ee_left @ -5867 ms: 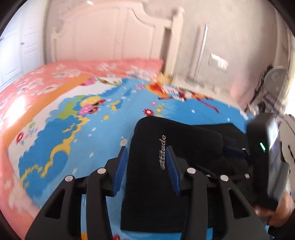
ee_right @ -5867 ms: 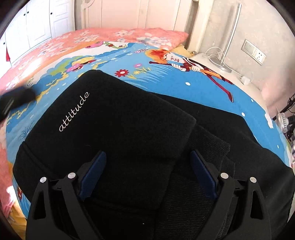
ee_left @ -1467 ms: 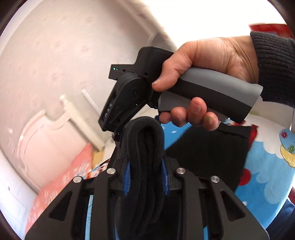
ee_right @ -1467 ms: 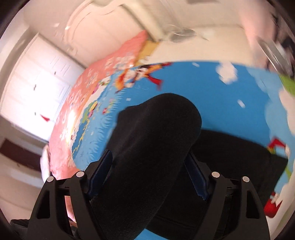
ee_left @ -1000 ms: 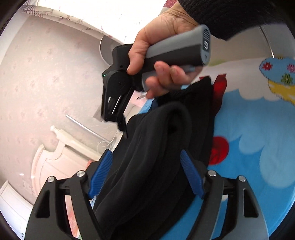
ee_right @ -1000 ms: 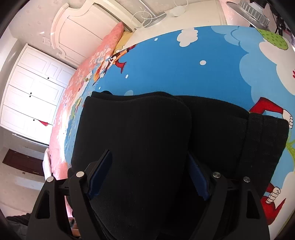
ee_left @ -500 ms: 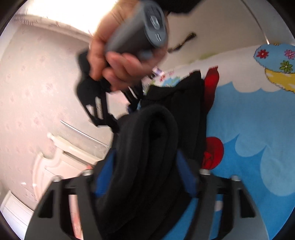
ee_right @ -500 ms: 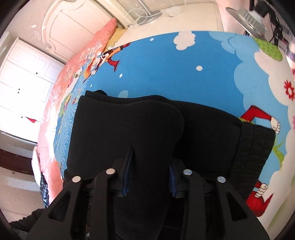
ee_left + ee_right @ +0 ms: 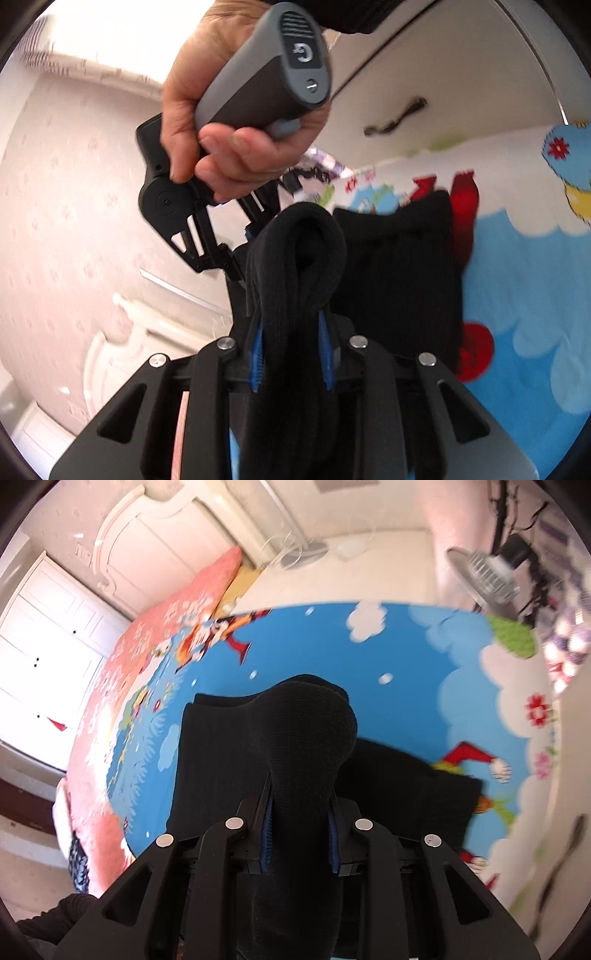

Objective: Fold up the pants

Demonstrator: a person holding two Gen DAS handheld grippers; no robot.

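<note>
The black pants lie folded on the blue cartoon bedspread. My left gripper is shut on a thick bunched fold of the pants, which bulges up between its blue pads. My right gripper is shut on another thick fold of the same pants; the rest of the cloth spreads out below it on the bedspread. In the left wrist view the right gripper's handle shows in the person's hand just above and beyond the fold.
A white headboard and a pink sheet lie at the far end of the bed. A fan stands beside the bed. White wardrobe doors are at the left.
Both grippers went from open around the cloth to shut on thick folds of it. The pants edge has lifted off the bedspread, and the right handle has swung closer above my left gripper.
</note>
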